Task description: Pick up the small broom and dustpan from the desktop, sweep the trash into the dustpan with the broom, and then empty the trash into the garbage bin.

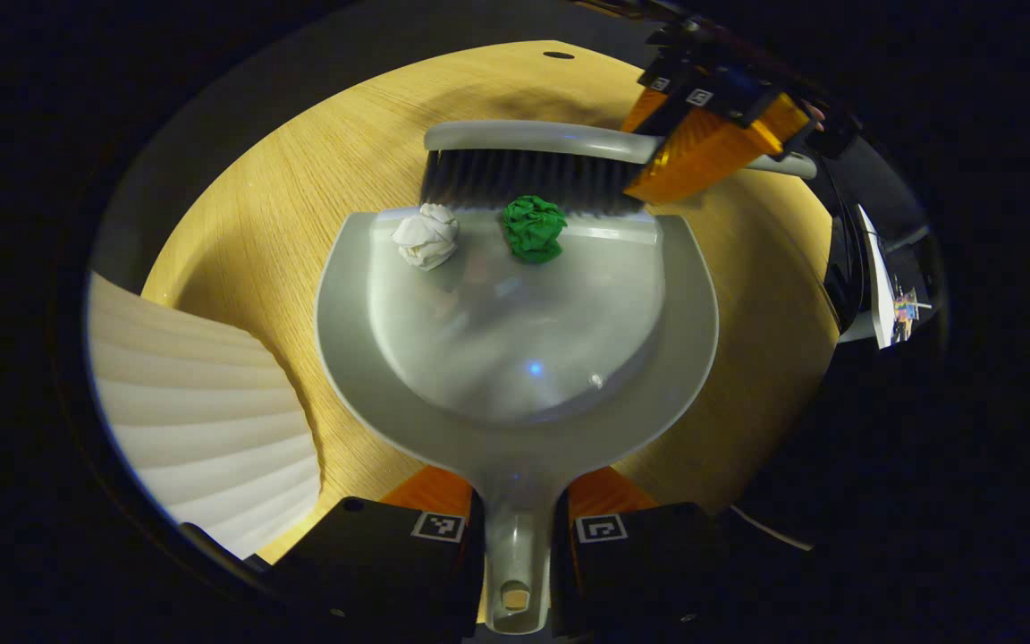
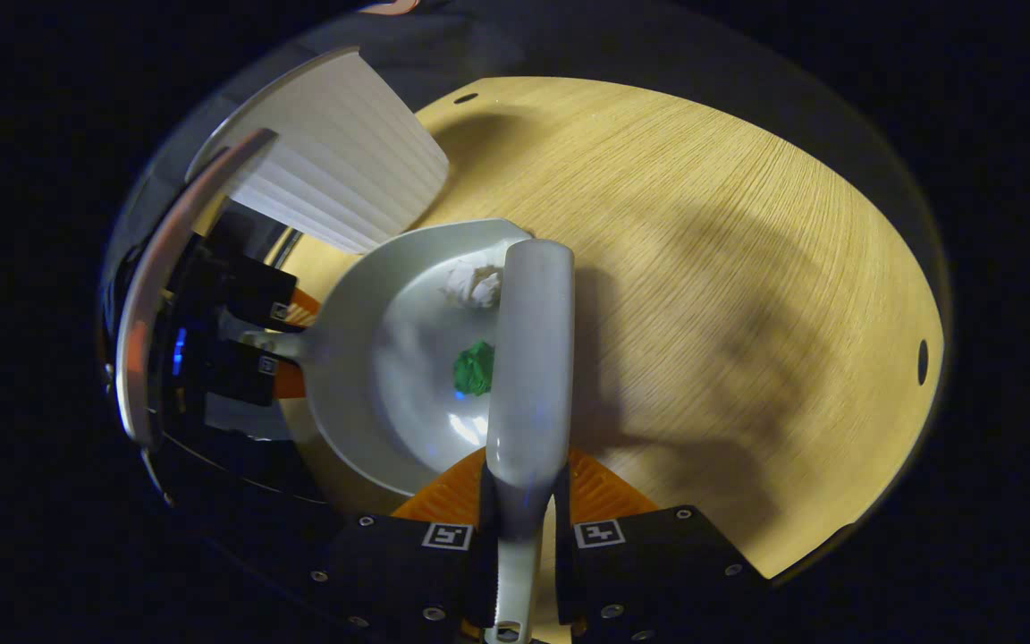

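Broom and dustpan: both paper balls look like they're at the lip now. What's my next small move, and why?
Probably one more short stroke: draw the broom toward the dustpan's handle. The white ball and green ball sit just inside the front edge against the bristles, so they could roll out on lifting. The left gripper grips the pan handle, the right gripper the broom.

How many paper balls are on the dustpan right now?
2: a white paper ball and a green paper ball, both at the dustpan lip against the broom bristles. More could hide behind the bristles.
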### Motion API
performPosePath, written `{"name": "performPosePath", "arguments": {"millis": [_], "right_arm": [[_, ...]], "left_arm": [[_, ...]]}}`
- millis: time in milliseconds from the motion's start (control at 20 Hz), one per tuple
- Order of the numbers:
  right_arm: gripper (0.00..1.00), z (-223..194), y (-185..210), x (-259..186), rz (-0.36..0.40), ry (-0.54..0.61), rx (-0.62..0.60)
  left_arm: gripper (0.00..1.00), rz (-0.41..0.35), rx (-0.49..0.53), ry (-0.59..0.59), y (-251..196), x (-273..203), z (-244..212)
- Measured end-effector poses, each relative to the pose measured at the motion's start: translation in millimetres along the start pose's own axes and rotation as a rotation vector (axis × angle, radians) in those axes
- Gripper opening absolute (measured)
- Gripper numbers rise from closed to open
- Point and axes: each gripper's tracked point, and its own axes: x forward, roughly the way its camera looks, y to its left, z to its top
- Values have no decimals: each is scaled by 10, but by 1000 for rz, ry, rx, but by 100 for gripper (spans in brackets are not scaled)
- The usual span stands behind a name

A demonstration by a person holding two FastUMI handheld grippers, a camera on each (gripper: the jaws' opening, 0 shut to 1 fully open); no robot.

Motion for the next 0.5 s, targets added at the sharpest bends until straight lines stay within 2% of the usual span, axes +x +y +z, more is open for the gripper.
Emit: {"name": "performPosePath", "arguments": {"millis": [150, 300, 500], "right_arm": [[27, -101, -25, 10, -45, -23, 41], [27, -92, -165, -136, -105, -106, 168], [27, -284, -438, -298, -206, -176, 337]], "left_arm": [[30, 5, -51, -29, -30, -36, 15], [30, 15, -147, -37, -185, -9, -58], [31, 15, -286, -66, -258, 13, -16]]}}
